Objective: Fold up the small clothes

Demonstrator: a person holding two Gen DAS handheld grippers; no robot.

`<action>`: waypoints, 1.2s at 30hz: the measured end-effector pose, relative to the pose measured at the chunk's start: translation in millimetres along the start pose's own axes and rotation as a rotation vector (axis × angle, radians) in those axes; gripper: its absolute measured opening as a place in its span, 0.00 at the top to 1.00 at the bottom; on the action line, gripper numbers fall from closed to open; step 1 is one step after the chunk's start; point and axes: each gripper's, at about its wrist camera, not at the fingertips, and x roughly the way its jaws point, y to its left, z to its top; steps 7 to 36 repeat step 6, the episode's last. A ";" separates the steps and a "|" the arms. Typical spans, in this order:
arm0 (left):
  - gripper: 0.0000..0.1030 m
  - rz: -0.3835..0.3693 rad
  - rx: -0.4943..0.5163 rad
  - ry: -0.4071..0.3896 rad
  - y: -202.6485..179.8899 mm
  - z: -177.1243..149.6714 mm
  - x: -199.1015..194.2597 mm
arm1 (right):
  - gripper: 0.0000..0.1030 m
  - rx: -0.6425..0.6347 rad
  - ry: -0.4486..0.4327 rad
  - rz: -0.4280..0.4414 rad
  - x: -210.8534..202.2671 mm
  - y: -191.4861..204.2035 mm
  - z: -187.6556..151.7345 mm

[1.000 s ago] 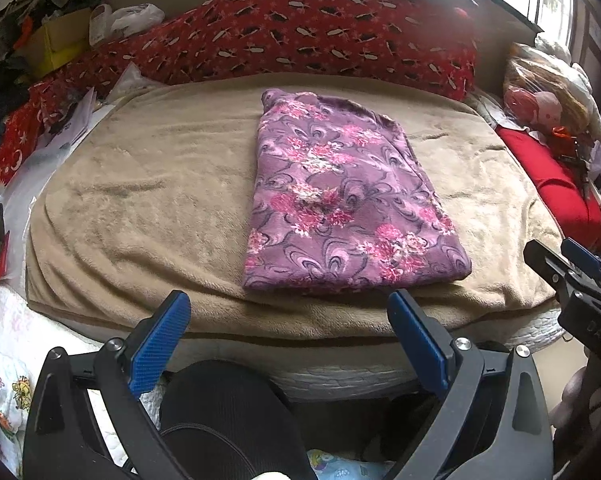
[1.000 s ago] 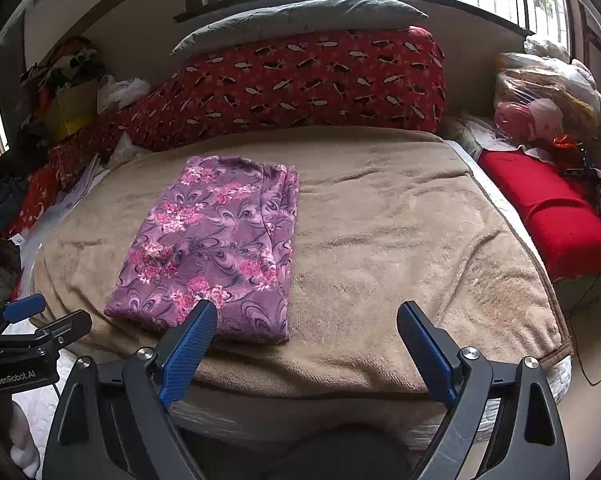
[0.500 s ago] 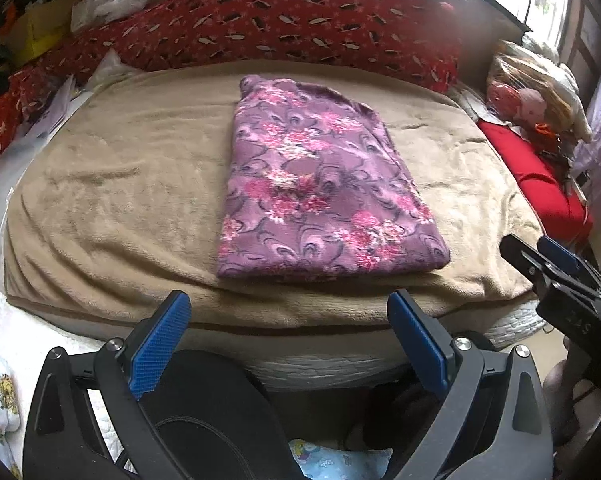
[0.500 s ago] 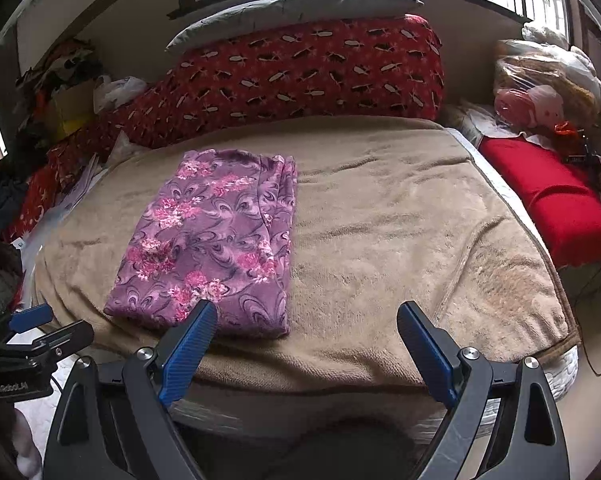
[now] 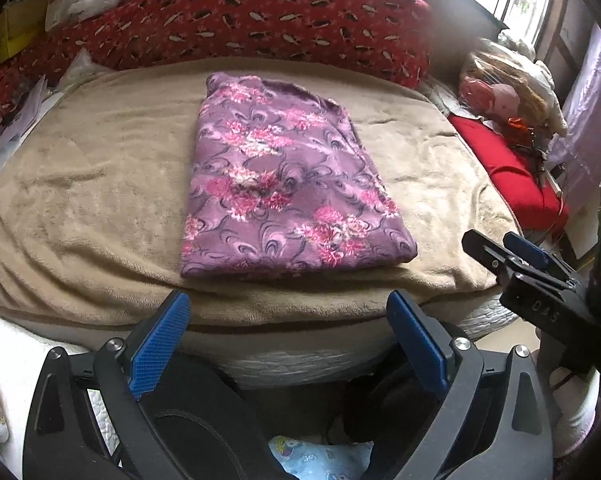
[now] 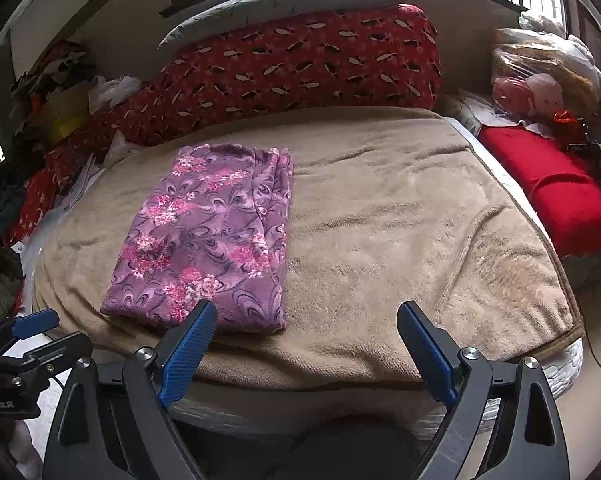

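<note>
The purple cloth [image 5: 284, 184] lies folded lengthwise on the tan blanket [image 5: 92, 184], near its front edge. Both the left gripper [image 5: 286, 338] and right gripper [image 6: 306, 350] are held wide, empty, short of it. The near corners should be pinched together and carried evenly to the far edge.

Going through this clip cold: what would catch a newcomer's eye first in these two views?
The purple floral cloth, folded into a flat rectangle, lies on the tan blanket near the bed's front edge. Behind it a long red patterned bolster runs along the back, with a grey pillow on top under the window. Both the left gripper and right gripper are open, short of the cloth and touching nothing.
</note>
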 end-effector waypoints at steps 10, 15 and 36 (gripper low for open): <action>0.04 0.050 0.005 0.003 -2.0 0.2 4.4 | 0.10 0.004 0.004 0.002 2.0 -1.4 0.0; 0.04 0.050 0.005 0.003 -2.0 0.2 4.4 | 0.10 0.004 0.004 0.002 2.0 -1.4 0.0; 0.04 0.050 0.005 0.003 -2.0 0.2 4.4 | 0.10 0.004 0.004 0.002 2.0 -1.4 0.0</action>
